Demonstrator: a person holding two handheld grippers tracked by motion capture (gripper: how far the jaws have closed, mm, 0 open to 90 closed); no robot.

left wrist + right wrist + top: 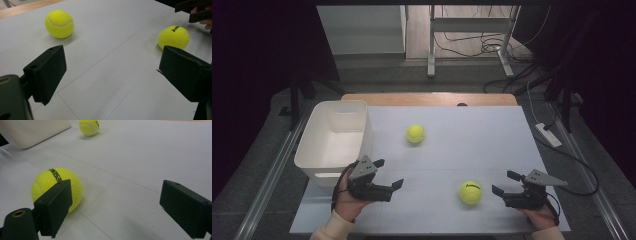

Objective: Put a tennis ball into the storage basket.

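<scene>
Two tennis balls lie loose on the white tabletop point(492, 125), and both tools stand with their jaws spread and nothing between them, so neither ball is gripped yet.

At the left edge, a white bin point(314, 142) sits with its mouth upward and partly overhangs that edge; it looks like the likely place for the balls, set there to be an easy drop for the left hand. Just beside the bin's near corner, the left tool point(388, 173) hovers near the front-left of the tabletop, pointing toward the middle with its pads wide apart. Its aim falls between the balls, so I judge it is not committed to either.

Toward the middle, nearer the far edge, the far ball point(415, 133) rests alone, well apart from the bin and from both tools, with bare surface on every side for an approach.

Right of centre, near the front edge, the near ball point(470, 192) sits just beside the right tool point(505, 183). That tool points leftward at it with jaws open, the ball off to the side of one pad rather than between them. A short slide would probably bracket it.

Room beyond the right tool runs out quickly at the front-right corner; a nudged ball could roll off.
</scene>
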